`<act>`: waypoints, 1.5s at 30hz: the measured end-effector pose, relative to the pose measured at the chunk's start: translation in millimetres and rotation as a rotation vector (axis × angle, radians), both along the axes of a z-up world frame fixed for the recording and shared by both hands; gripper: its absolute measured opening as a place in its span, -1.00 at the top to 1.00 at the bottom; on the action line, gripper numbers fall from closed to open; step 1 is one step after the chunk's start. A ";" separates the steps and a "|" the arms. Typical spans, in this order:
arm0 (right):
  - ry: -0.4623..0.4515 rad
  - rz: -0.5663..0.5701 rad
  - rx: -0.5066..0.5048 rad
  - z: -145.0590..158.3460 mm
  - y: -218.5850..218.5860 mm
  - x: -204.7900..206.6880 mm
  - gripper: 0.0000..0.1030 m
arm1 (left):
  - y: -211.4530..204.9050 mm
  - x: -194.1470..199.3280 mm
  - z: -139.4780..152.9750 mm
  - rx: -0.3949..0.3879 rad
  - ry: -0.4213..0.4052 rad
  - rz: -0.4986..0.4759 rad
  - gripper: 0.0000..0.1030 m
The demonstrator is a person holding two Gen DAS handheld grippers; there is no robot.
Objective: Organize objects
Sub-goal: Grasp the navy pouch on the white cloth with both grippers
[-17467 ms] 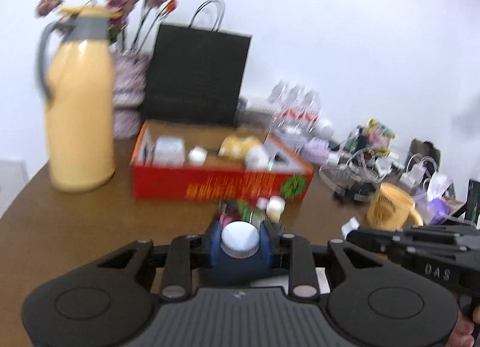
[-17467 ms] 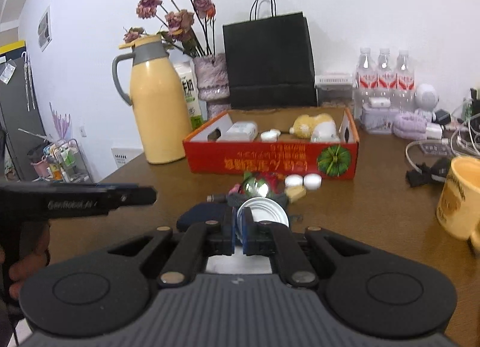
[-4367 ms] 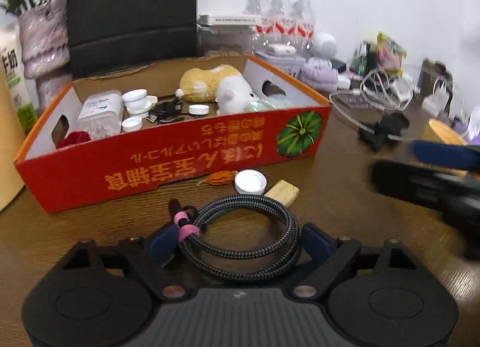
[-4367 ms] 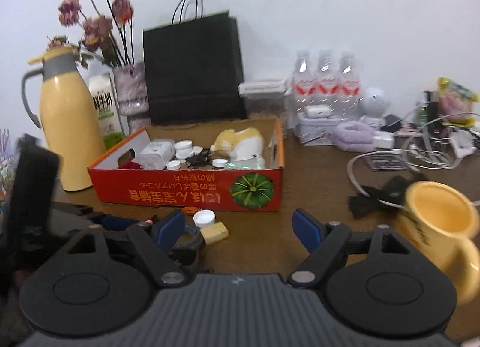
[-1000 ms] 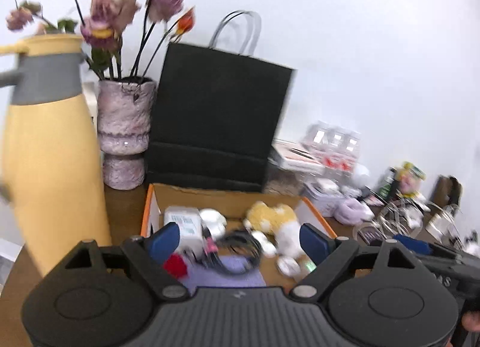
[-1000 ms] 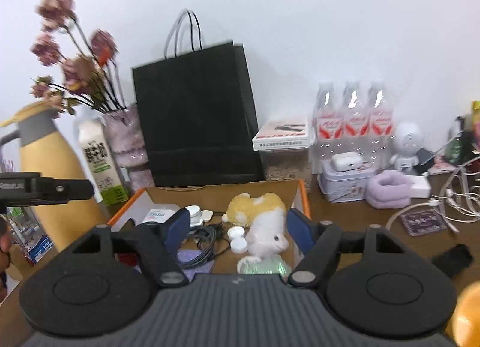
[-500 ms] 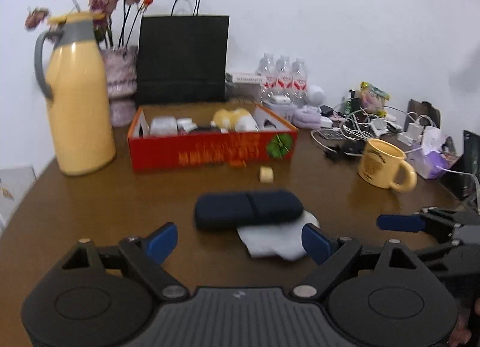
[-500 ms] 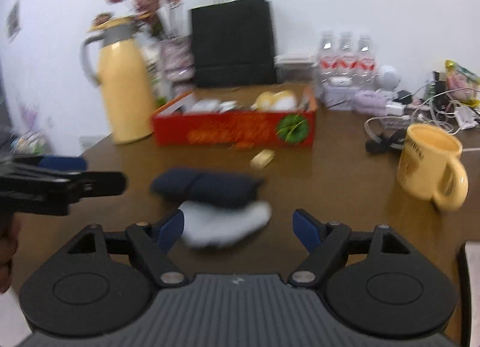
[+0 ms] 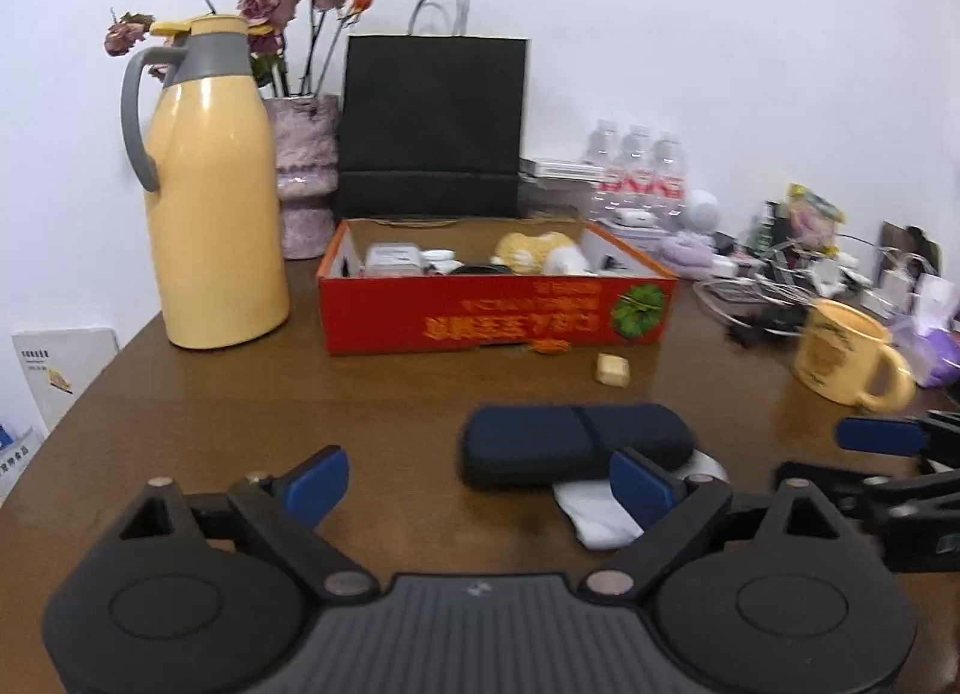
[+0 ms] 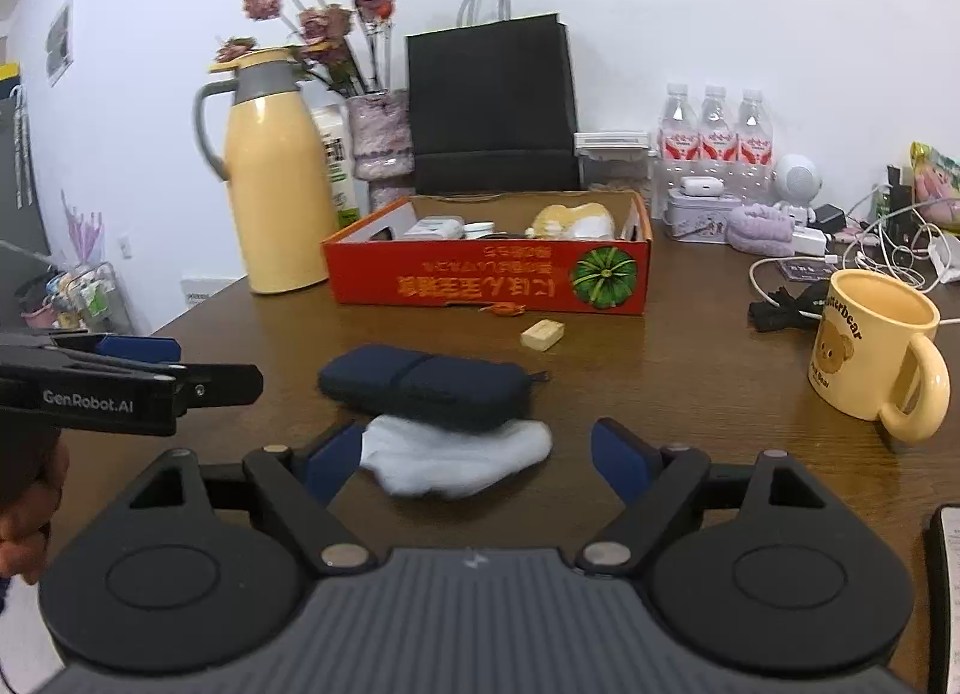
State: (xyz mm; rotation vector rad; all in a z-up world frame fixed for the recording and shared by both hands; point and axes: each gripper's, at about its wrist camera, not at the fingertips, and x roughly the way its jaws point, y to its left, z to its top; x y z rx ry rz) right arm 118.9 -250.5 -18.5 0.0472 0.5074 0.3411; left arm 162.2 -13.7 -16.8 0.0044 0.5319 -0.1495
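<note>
Lived-in home or office corner: brown table against white wall, thermos jug, dried flowers, water bottles, tangled chargers.

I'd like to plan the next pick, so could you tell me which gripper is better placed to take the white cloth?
Probably the right gripper: its open jaws already frame the white cloth, which lies partly under the navy case. The left gripper, jaws opening, faces mostly bare table.

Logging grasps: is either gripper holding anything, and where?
Nothing. The left gripper is opening and the right gripper open, both empty.
</note>
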 end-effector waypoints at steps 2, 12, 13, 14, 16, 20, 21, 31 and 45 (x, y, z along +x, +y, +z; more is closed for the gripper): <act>0.011 -0.009 0.033 -1.5 -3.0 16.5 -0.66 | 2.2 23.5 -4.9 -0.026 0.019 0.012 -0.82; 0.153 -0.022 0.166 -33.1 9.6 107.4 -0.54 | 0.4 93.4 -40.5 -0.135 0.143 -0.021 -0.78; 0.174 -0.020 0.198 -38.2 9.2 112.0 -0.54 | 2.8 94.9 -42.9 -0.154 0.146 -0.016 -0.73; 0.200 -0.015 0.231 -44.2 8.6 115.9 -0.52 | 5.9 95.9 -44.7 -0.176 0.148 -0.018 -0.68; 0.216 -0.012 0.258 -53.2 10.1 118.4 -0.42 | 12.0 98.0 -47.1 -0.225 0.163 -0.027 -0.54; 0.197 -0.004 0.213 -52.5 19.7 114.7 -0.07 | 17.2 98.6 -47.5 -0.310 0.176 -0.049 0.15; 0.180 -0.011 0.197 -50.9 20.8 112.7 0.10 | 14.0 96.6 -47.1 -0.291 0.170 -0.045 0.15; 0.143 -0.038 0.219 -40.1 9.2 104.6 0.47 | 11.1 51.4 -12.9 -0.278 0.067 -0.012 0.55; 0.095 0.018 0.078 6.6 10.5 3.1 0.48 | 16.5 -44.0 -7.1 -0.290 0.179 -0.042 0.56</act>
